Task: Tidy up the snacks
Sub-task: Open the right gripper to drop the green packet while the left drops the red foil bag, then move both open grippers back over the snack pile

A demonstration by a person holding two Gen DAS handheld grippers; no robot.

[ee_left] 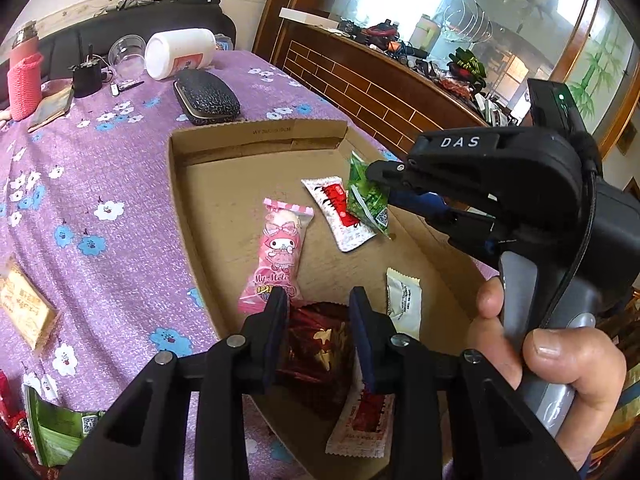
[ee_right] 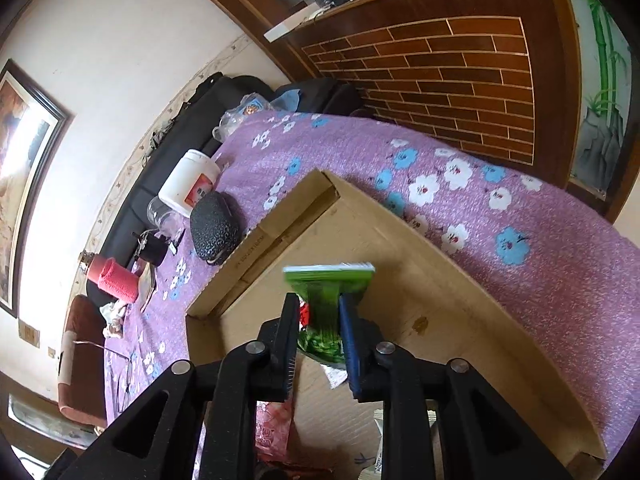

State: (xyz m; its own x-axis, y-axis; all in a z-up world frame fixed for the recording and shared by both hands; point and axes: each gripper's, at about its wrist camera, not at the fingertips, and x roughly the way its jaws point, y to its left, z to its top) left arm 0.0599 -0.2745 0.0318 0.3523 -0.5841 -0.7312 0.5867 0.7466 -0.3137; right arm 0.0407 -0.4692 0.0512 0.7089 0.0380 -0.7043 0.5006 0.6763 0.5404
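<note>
We pinched a light, crinkly green snack packet in our right fingers; our left fingers clasped a red packet over the cardboard box.

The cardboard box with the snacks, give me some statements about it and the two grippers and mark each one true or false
1. The right gripper has a green packet between its fingers. True.
2. The pink candy bag lies outside the cardboard box on the cloth. False: it lies inside the box.
3. The left gripper straddles a dark red foil pack. True.
4. The white tub stands upright. False: it lies on its side.
5. The purple floral cloth is plain. False: it has white and blue flowers.
</note>
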